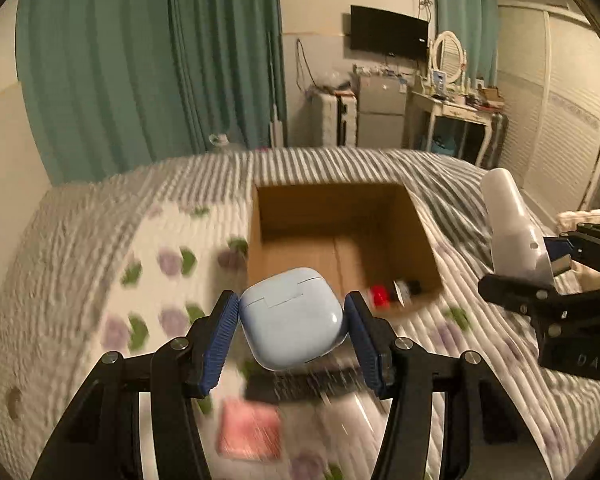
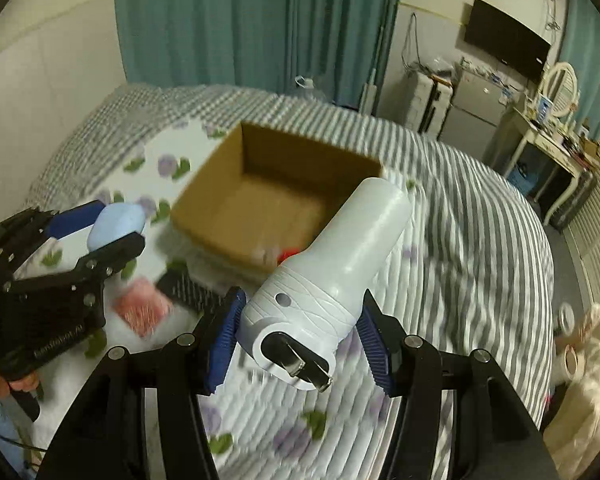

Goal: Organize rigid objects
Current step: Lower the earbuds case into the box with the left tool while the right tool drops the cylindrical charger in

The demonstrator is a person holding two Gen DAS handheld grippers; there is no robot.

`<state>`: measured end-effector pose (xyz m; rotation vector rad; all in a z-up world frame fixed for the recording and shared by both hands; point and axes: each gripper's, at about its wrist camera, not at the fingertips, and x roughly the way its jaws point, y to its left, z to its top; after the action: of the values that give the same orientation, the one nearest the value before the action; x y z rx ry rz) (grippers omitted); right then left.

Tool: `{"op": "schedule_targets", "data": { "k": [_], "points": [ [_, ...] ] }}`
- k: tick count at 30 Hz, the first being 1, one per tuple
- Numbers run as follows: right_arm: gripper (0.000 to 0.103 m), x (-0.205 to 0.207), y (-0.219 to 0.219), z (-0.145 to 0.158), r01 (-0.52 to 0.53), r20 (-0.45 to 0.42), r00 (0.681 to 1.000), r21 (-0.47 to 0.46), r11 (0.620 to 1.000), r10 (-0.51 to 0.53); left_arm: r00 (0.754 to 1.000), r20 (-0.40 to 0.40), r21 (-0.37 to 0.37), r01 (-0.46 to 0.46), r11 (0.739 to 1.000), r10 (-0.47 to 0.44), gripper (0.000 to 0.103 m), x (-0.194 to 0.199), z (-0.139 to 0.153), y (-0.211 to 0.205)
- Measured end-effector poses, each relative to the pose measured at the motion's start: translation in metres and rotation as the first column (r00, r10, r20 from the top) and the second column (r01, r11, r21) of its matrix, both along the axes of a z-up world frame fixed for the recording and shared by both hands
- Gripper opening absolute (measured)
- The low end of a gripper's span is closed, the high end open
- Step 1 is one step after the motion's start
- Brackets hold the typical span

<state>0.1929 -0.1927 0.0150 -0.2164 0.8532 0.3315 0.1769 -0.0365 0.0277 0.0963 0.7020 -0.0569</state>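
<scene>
Pale blue earbud case (image 1: 292, 318) sits pinched between the blue pads of the left tongs (image 1: 291, 320), lifted above the bed (image 1: 480, 372) just short of the cardboard box's (image 1: 420, 232) near wall. Over on the other side, the right tongs (image 2: 300, 328) are clamped on a white plug-in flashlight (image 2: 332, 276), metal prongs pointing back at the camera, barrel aimed toward the box. From the left wrist view that flashlight (image 1: 512, 228) rides high beside the box's right wall, apart from it. The box stands open on the striped and flowered quilt, with a red item (image 1: 379, 294) and a dark one (image 1: 410, 287) in its near right corner. On the quilt just in front of the box lie a black comb-like piece (image 2: 188, 290) and a pink square (image 2: 142, 312), both blurred. Teal curtains (image 1: 148, 60) hang behind.
</scene>
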Motion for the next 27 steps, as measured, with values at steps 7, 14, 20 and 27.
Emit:
{"op": "schedule_targets", "data": {
  "k": [7, 14, 20, 27],
  "points": [
    [0.056, 0.078, 0.017, -0.018, -0.011, -0.025, 1.0, -0.021, 1.0, 0.011, 1.0, -0.001, 0.072, -0.007, 0.997, 0.007, 0.056, 0.076, -0.022, -0.004],
    [0.056, 0.137, 0.027, -0.068, -0.017, -0.089, 0.996, -0.068, 0.998, 0.011, 0.997, -0.071, 0.083, 0.04, 0.996, -0.034, 0.056, 0.122, -0.072, -0.011],
    [0.056, 0.166, 0.022, -0.091, 0.007, -0.108, 0.994, -0.049, 0.999, -0.012, 0.996, -0.048, 0.094, 0.077, 0.993, -0.073, 0.058, 0.13, -0.087, -0.012],
    [0.086, 0.142, 0.006, -0.062, 0.051, -0.03, 0.998, 0.047, 0.998, -0.049, 0.997, -0.027, 0.047, 0.071, 0.996, -0.07, 0.078, 0.101, -0.066, -0.008]
  ]
}}
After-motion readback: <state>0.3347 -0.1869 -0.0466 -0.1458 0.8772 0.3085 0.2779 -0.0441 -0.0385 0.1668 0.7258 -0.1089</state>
